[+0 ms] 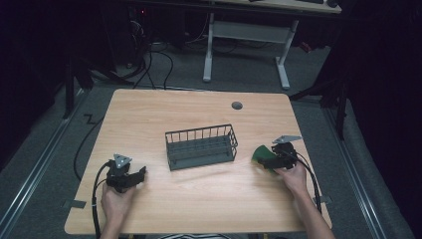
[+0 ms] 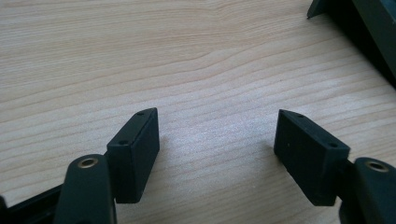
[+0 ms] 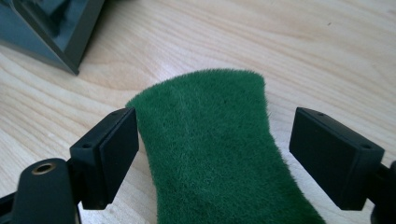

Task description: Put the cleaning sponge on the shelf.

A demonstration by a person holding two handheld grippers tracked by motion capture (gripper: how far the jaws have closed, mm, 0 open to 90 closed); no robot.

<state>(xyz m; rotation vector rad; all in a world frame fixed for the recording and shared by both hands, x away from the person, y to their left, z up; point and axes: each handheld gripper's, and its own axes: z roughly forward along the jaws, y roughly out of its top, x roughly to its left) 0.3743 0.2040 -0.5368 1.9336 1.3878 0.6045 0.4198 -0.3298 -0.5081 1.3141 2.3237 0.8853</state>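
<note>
Right hand-held gripper [image 3: 212, 154]: released, jaws spread either side of green fuzzy cloth [image 3: 215, 154], left pad just beside its edge, right pad apart; likely placed to straddle cloth for a pinch. Cloth flat on counter [image 1: 199, 199], right of wire basket [image 1: 201, 147], near its corner. Left hand-held gripper [image 2: 217, 149]: released, nothing between jaws, low over bare counter left of basket, apparently idle.
</note>
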